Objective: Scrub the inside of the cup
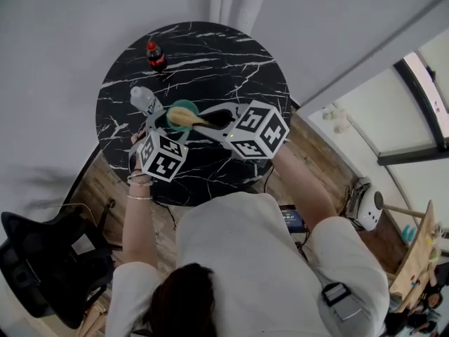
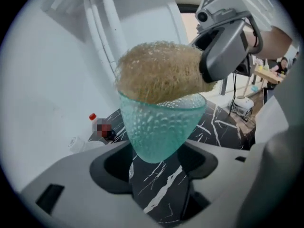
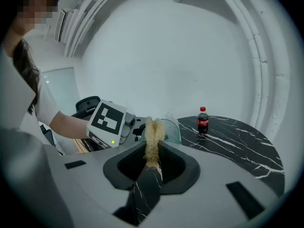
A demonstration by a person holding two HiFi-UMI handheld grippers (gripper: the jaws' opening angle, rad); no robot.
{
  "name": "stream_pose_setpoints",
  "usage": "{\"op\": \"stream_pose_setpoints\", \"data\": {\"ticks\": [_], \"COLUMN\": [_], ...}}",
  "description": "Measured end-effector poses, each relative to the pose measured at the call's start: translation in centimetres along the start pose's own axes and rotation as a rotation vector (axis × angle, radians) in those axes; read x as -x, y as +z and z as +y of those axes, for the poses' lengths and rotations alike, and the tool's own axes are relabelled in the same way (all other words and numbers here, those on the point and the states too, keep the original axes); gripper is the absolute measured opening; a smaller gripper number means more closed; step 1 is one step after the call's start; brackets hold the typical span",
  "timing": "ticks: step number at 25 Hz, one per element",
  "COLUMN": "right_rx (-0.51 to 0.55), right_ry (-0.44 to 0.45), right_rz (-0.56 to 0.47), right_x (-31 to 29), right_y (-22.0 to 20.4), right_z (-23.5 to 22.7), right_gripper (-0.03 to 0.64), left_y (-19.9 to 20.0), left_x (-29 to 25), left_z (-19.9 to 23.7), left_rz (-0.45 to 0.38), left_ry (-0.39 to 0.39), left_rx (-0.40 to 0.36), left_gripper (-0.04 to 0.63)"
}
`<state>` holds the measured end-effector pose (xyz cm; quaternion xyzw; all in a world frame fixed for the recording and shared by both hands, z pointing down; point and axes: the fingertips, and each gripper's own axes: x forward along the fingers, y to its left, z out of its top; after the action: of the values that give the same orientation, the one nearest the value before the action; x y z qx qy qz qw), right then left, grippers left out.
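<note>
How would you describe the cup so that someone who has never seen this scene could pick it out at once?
Over the round black marble table, on the person's side, the cup is held between the fingers of the left gripper. It is the only see-through green thing, bumpy-walled, with a tan fibrous scrubber at its mouth, unlike the clear bottle and red-capped cola bottle beyond.

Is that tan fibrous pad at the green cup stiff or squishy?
Probably squishy: the scrubber looks pinched thin between the jaws of the right gripper. Likely light too, being loose, airy fibres bulging over the cup rim.
</note>
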<state>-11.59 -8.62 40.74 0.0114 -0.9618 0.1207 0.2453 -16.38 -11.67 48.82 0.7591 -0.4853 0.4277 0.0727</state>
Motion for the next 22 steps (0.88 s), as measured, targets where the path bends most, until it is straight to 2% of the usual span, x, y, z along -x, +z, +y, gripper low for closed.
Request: {"op": "stream_pose_setpoints", "data": {"ticks": [7, 11, 15, 18, 22], "right_rx": [-0.054, -0.097, -0.149, -0.218, -0.347], "right_ry": [-0.037, -0.080, -0.196, -0.294, -0.425], "right_rz": [-0.046, -0.107, -0.159, -0.165, -0.119], "right_x": [0.8, 2.1, 4.1, 5.4, 5.9], "right_y": [-0.3, -0.1, -0.9, -2.8, -7.2], "right_z": [-0.5, -1.4, -3.7, -5.7, -8.8], "right_gripper": [0.083, 0.083, 0.083, 0.083, 0.083], "left_y": [-1.2, -1.3, -1.6, -1.4, 0.2], "left_x": [-0.7, -1.0, -1.6, -1.7, -1.3], "left_z": [-1.6, -2.4, -3.4, -4.3, -4.8], "left_rz": [-0.017, -0.067, -0.095, -0.113, -0.184], "left_ry": [-0.031, -0.045, -0.074, -0.093, -0.116], "left_rx": [0.079, 0.174, 0.251, 0.250, 0.260], "left_gripper": [0.299, 0.298, 0.296, 0.296, 0.295]}}
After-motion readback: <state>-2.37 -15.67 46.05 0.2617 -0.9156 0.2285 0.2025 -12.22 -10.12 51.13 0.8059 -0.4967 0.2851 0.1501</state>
